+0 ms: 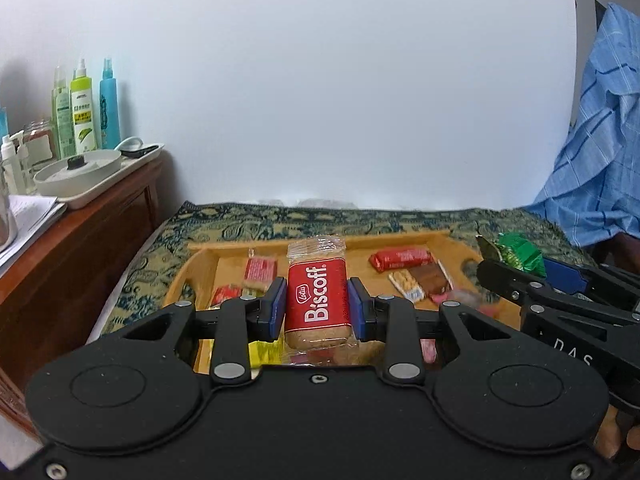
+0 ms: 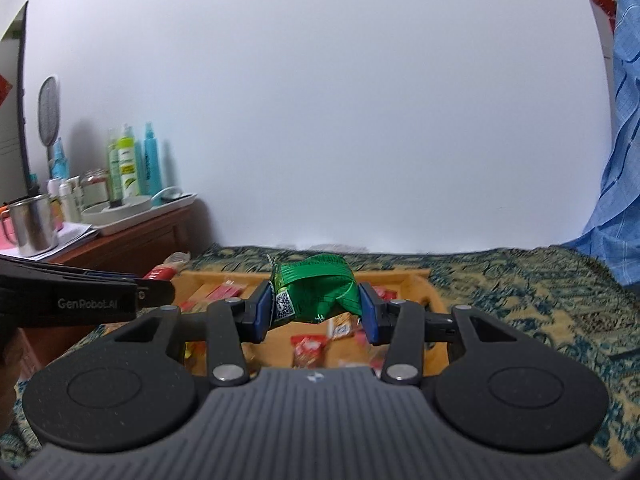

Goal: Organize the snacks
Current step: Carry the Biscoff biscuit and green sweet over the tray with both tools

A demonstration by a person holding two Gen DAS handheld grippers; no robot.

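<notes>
My left gripper (image 1: pixel 317 304) is shut on a red Lotus Biscoff biscuit pack (image 1: pixel 316 296) and holds it upright above the wooden tray (image 1: pixel 320 239). My right gripper (image 2: pixel 316 308) is shut on a crumpled green snack packet (image 2: pixel 316 292), held above the same tray (image 2: pixel 416 276). The green packet also shows at the right of the left wrist view (image 1: pixel 520 250). Several wrapped snacks lie in the tray, among them a red bar (image 1: pixel 400 260) and a red-and-white pack (image 1: pixel 260 270).
The tray sits on a green and yellow patterned cloth (image 2: pixel 520 300). A wooden cabinet (image 1: pixel 80 232) at the left carries spray bottles (image 1: pixel 86 108), a white tray with a dish (image 1: pixel 80 172) and a steel mug (image 2: pixel 32 224). A blue checked fabric (image 1: pixel 600 140) hangs at the right.
</notes>
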